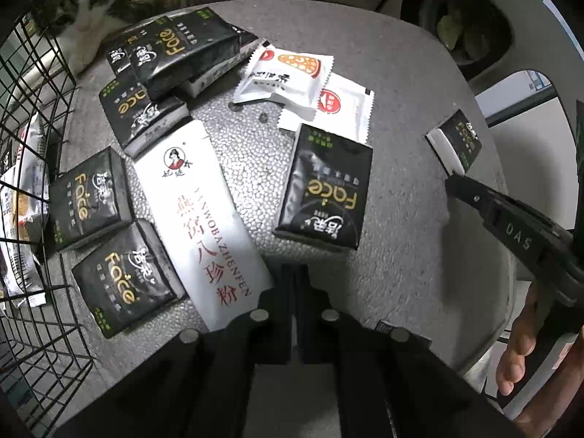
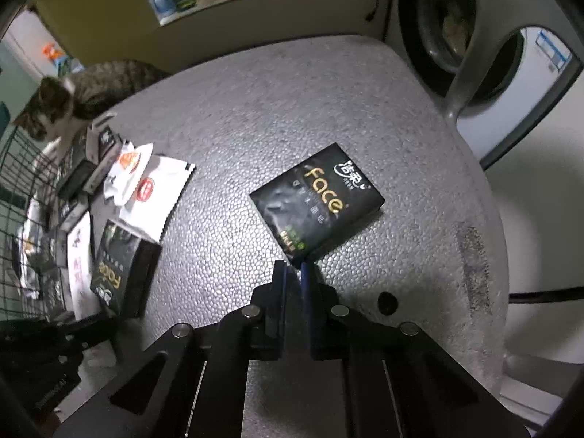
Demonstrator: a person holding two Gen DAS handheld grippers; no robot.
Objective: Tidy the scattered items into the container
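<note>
Several black "Face" tissue packs lie on the grey foam table (image 1: 401, 219); one (image 1: 325, 193) sits just ahead of my left gripper (image 1: 296, 273), which is shut with nothing in it. A long white sachet with red writing (image 1: 204, 211) lies beside its left finger. Two white snack packets (image 1: 288, 73) rest further back. The black wire basket (image 1: 33, 84) stands at the left with packets inside. My right gripper (image 2: 294, 266) is shut, its tips at the near corner of a lone tissue pack (image 2: 317, 200) lying flat.
A cat (image 1: 80, 11) sits at the table's far left edge behind the basket. A white appliance with a round door (image 2: 456, 29) stands beyond the table's right side. A hand (image 1: 522, 357) holds the right gripper at the table's right rim.
</note>
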